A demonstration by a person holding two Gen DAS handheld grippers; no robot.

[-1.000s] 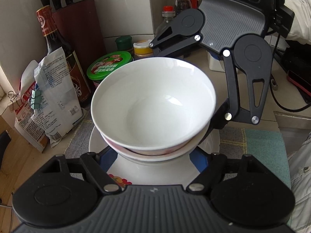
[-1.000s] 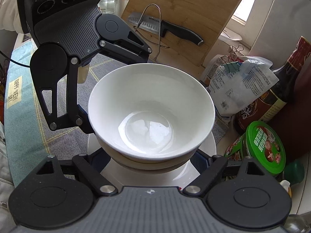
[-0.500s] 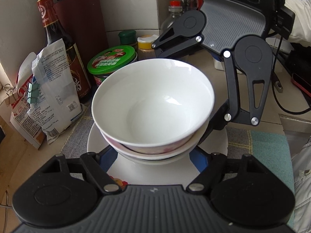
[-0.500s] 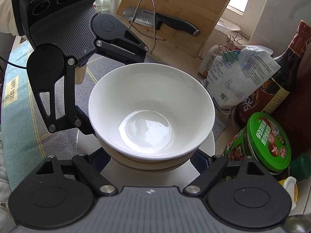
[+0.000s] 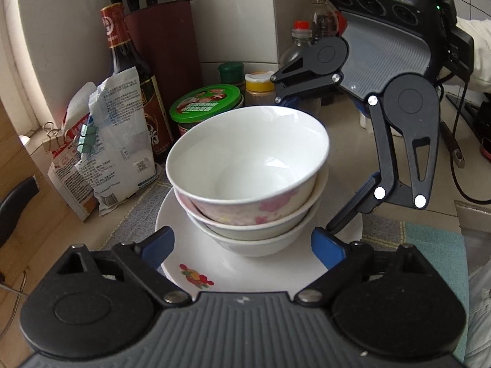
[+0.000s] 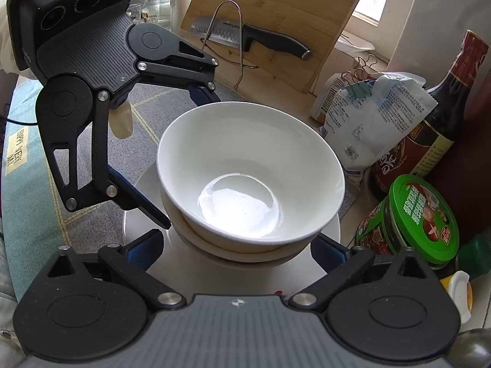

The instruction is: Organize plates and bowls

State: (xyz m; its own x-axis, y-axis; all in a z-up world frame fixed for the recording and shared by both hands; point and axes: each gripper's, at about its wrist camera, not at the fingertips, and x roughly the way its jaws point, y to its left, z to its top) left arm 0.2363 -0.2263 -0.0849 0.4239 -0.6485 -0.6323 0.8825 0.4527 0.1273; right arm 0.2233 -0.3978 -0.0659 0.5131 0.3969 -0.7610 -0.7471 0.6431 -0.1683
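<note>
A white bowl with pink flowers [image 5: 245, 159] sits on top of two nested white bowls [image 5: 254, 239], all on a white plate [image 5: 239, 273] with a printed fruit motif. My left gripper [image 5: 242, 248] straddles the near side of the stack. Its jaws are opening, and its blue pads [image 5: 156, 245] stand clear of the bowls. From the far side my right gripper [image 5: 320, 156] flanks the same stack, its jaws also opening, with no pad on a bowl. In the right wrist view the top bowl [image 6: 245, 165] lies between my right gripper [image 6: 236, 250] and the left gripper [image 6: 178, 153].
Close beside the stack are a dark sauce bottle [image 5: 129, 92], clipped bags [image 5: 113, 141], a green-lidded jar [image 5: 205, 104] and a knife block [image 5: 165, 46]. A cutting board [image 6: 276, 0] with a knife [image 6: 260, 38] leans behind. A checked mat [image 6: 92, 153] lies under the plate.
Both grippers' jaws have spread wide and let go of the bowl stack. The blue pads now show clear of the bowls. The left view has drawn back a little.
</note>
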